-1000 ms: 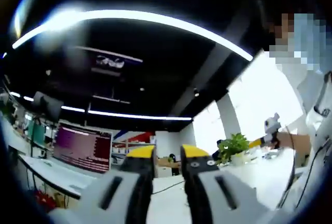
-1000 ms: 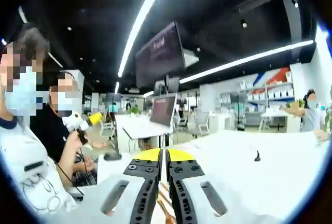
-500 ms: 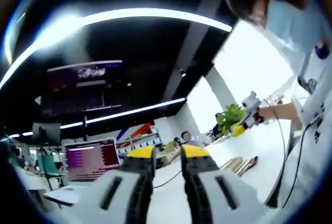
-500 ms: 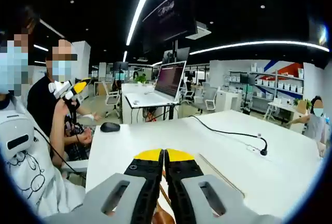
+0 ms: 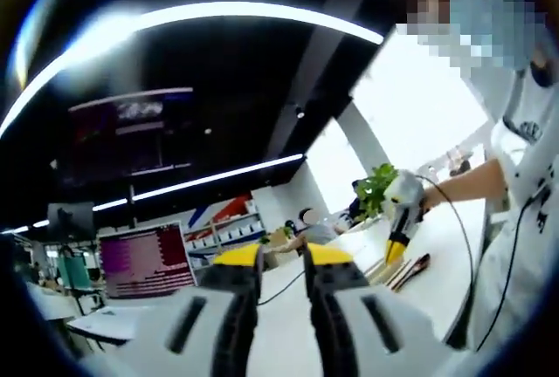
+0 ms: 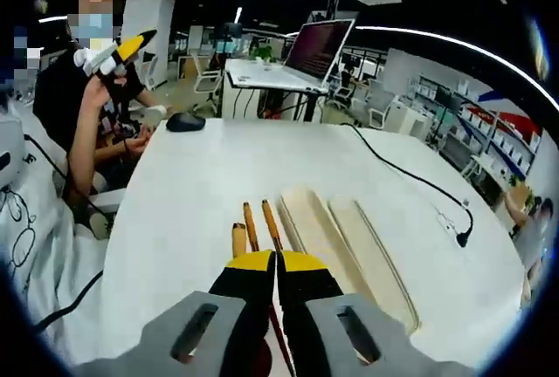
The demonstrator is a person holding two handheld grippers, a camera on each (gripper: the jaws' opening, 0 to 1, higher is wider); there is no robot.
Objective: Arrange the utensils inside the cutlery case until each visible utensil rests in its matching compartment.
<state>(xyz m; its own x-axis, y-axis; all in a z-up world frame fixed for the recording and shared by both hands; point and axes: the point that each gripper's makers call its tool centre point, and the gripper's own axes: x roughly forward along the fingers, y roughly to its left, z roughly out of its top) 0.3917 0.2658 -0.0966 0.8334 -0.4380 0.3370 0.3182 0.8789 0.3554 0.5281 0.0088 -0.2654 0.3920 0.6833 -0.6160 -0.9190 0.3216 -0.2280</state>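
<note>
The pale wooden cutlery case (image 6: 310,229) lies open on the white table (image 6: 183,194), with its second long half (image 6: 376,255) beside it. Three wooden-handled utensils (image 6: 249,220) lie side by side just left of the case, their ends running under my right gripper (image 6: 277,260), which hovers over them shut with nothing seen between its jaws. My left gripper (image 5: 282,257) is raised and points out into the room with a small gap between its jaws. In the left gripper view the right gripper (image 5: 393,239) points down at the utensils (image 5: 410,272).
A black mouse (image 6: 185,121) and an open laptop (image 6: 319,50) are at the table's far end. A black cable with a small microphone (image 6: 460,237) runs along the right side. A person's arm holds the left gripper (image 6: 131,45) up at the left, off the table.
The right gripper view has tipped down from the room onto the table, bringing the case and utensils into sight. The left gripper view has barely shifted. Both grippers' jaws stand as before.
</note>
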